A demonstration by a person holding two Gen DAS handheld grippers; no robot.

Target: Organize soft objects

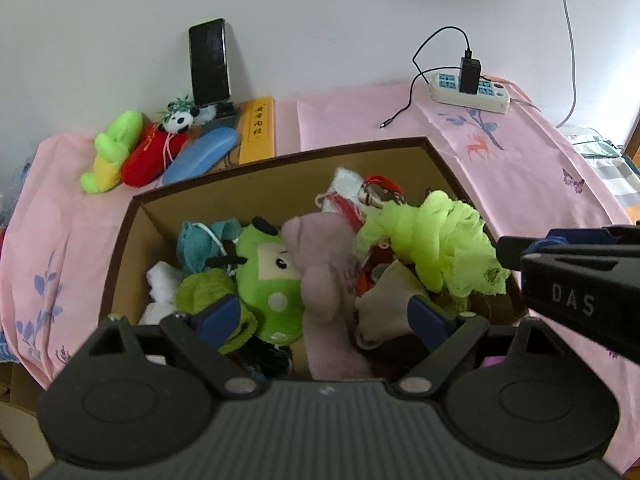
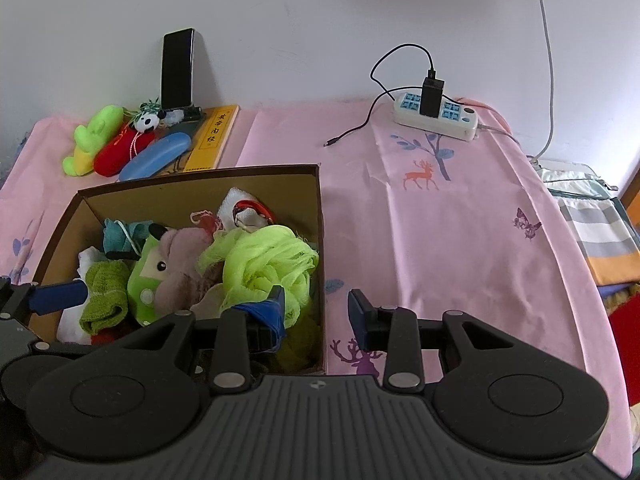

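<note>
A brown cardboard box [image 1: 280, 154] [image 2: 200, 172] on the pink cloth holds several soft things: a green plush [image 1: 268, 276] [image 2: 146, 276], a mauve plush [image 1: 320, 264] [image 2: 180, 264], a neon green mesh puff [image 1: 440, 240] [image 2: 268, 260], a green towel roll [image 2: 104, 296]. My left gripper [image 1: 324, 316] is open and empty, low over the plushes. My right gripper [image 2: 316, 312] is open and empty, straddling the box's right wall beside the puff. It also shows in the left wrist view [image 1: 568, 276].
At the back left lie a lime plush [image 2: 92, 136], a red plush [image 2: 120, 152], a small panda [image 2: 148, 122], a blue case [image 2: 156, 156], a yellow book [image 2: 212, 136] and an upright phone [image 2: 177, 68]. A power strip [image 2: 436, 114] with charger cable sits back right.
</note>
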